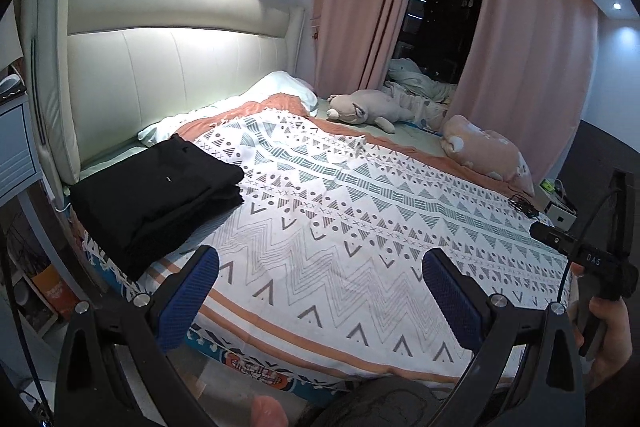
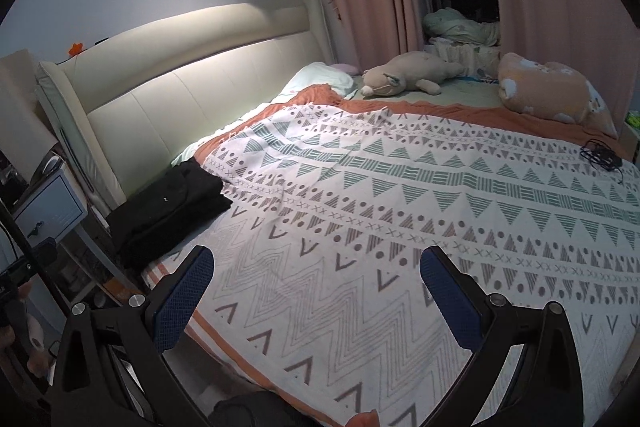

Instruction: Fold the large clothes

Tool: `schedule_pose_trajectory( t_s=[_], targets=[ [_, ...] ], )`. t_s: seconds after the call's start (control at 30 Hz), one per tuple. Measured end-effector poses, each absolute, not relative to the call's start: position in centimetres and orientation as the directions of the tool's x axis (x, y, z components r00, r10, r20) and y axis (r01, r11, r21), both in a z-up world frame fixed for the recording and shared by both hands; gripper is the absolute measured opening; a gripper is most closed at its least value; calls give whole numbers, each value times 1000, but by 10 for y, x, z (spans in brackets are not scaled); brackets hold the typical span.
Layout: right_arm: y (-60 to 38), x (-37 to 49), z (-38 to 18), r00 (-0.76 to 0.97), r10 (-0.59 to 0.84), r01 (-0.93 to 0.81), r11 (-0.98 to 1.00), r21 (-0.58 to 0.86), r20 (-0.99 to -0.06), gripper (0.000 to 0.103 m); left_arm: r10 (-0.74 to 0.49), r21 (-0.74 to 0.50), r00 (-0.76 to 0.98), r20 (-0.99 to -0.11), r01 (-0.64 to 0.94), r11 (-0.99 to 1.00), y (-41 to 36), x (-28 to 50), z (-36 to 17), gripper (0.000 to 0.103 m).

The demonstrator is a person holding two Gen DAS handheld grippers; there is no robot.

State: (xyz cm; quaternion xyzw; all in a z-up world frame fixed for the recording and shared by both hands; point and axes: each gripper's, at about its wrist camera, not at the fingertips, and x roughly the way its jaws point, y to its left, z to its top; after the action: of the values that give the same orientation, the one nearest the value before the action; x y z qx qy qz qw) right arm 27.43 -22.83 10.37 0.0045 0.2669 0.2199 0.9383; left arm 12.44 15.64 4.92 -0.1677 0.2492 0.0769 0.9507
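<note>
A folded black garment of soft knit-looking cloth [image 1: 156, 195] lies in a flat stack of several layers on the near-left corner of the bed, just beside the padded cream headboard [image 1: 176, 67] and resting on the white bedspread printed with grey and green triangles, zigzags and an orange border [image 1: 340, 219]. Both tools hover above the foot-side edge of that bedspread, well apart from the stack. The left gripper [image 1: 320, 291] has its blue-padded fingers [image 1: 188, 295] spread wide with nothing between them, and the right gripper [image 2: 316, 291] is likewise spread wide and empty, its blue pads [image 2: 452, 299] over bare bedspread. The garment reads as already folded, so the work on it looks done or nearly so; no other loose large garment can be made out on the bed. Judged from its slumped edges and soft layers, the black cloth should be light to moderate in weight, limp and not slippery, and its layers would slide apart if pinched singly. A sound hold would be at the two near corners of the stack, pinching through all layers together. A grey plush animal [image 1: 368, 107] and a pink cushion [image 1: 488, 151] lie at the far side, clear of the work.
</note>
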Motion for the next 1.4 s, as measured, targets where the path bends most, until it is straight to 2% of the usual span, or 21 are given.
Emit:
schedule_pose_trajectory(
  t_s=[0.3, 0.73, 1.2, 1.4],
  targets=[
    [-274, 191, 95, 816, 332, -334, 939, 83, -472, 103, 19, -269, 886, -463, -161, 949, 111, 88, 51, 103],
    [-313, 93, 66, 867, 295, -249, 955, 163, -401, 103, 6, -224, 910, -414, -109, 968, 64, 28, 41, 103],
    [-328, 26, 30, 900, 256, -218, 965, 143, -354, 103, -18, -186, 926, -376, -56, 981, 35, -24, 26, 103],
    [-331, 14, 34, 911, 238, -203, 970, 137, -337, 103, -19, -184, 934, -356, -50, 982, 33, -35, 29, 103]
  ],
)
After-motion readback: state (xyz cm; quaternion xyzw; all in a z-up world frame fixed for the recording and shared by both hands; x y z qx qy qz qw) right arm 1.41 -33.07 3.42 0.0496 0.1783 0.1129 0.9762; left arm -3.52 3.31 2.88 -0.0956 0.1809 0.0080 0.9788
